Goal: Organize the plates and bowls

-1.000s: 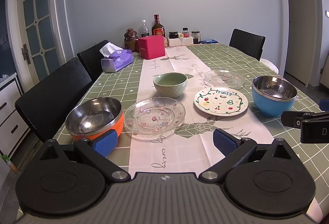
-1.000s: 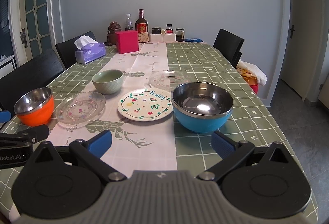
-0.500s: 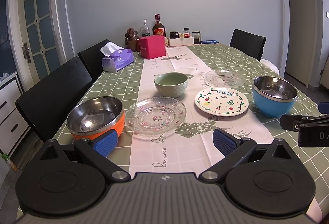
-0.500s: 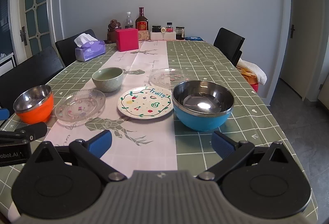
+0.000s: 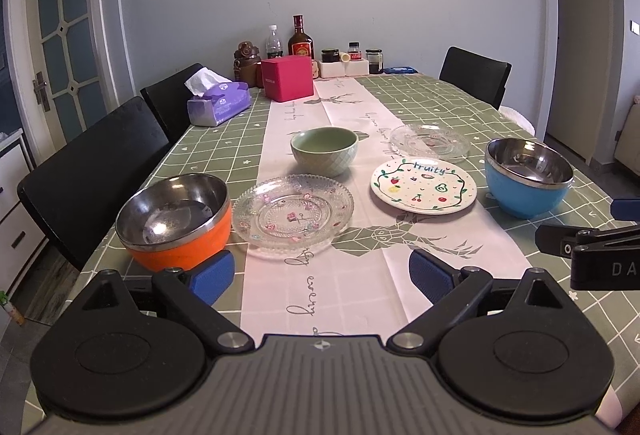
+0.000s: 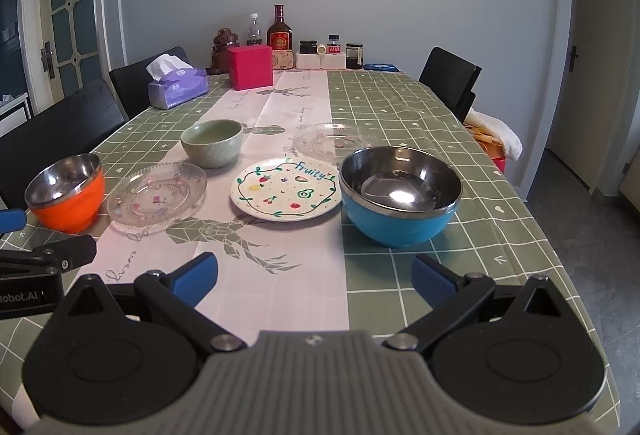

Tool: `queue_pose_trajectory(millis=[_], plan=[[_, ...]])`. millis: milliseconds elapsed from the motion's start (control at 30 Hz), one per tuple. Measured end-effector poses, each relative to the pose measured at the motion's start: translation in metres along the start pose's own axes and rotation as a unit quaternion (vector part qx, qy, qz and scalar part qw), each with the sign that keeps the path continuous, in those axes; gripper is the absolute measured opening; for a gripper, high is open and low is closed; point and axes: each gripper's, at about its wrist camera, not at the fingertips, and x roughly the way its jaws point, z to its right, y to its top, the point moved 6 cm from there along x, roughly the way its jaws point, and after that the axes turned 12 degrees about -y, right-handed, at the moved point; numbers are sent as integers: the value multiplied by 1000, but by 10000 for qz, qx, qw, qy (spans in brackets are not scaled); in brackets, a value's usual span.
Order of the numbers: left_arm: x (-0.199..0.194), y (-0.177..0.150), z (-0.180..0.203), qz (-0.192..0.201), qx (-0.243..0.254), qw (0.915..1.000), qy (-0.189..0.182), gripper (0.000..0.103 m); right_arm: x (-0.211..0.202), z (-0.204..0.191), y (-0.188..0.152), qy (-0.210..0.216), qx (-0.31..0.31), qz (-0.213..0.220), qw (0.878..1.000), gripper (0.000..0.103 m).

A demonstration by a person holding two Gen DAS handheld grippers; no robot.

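An orange steel-lined bowl (image 5: 176,223) stands at the near left, and a clear glass plate (image 5: 293,215) lies beside it. Behind them sits a green ceramic bowl (image 5: 324,150). A white "Fruity" plate (image 5: 423,188), a second glass plate (image 5: 430,140) and a blue steel-lined bowl (image 5: 528,181) are to the right. My left gripper (image 5: 320,273) is open just short of the orange bowl and the glass plate. Just in front of the blue bowl (image 6: 400,195), my right gripper (image 6: 314,277) is open and holds nothing.
A pink box (image 5: 287,78), a purple tissue box (image 5: 218,103), bottles (image 5: 300,41) and jars stand at the table's far end. Black chairs (image 5: 92,171) line the left side and another (image 5: 474,77) stands at the far right. The table edge runs along the right (image 6: 560,255).
Both grippers have crept slightly forward and lower toward the dishes, which look a little nearer. No dish has moved and both grippers stay open.
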Motion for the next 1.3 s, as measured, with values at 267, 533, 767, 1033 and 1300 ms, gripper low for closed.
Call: queue_pose_trajectory(millis=[267, 533, 767, 1033, 1300], plan=[[11, -5, 2, -201, 49, 9998, -42, 103, 4, 0, -2, 36, 2, -25, 10000, 100], [20, 1, -1, -348, 117, 9993, -88, 82, 8, -7, 11, 276, -271, 25, 9993, 99], [29, 24, 5, -411, 8, 9973, -608, 48, 27, 2, 26, 267, -502, -86, 9983, 75], [62, 70, 48, -491, -54, 9905, -1280, 12, 54, 46, 58, -199, -273, -64, 9994, 60], [124, 90, 94, -764, -675, 9764, -1904, 8, 99, 95, 78, -710, 161, -454, 9963, 52]])
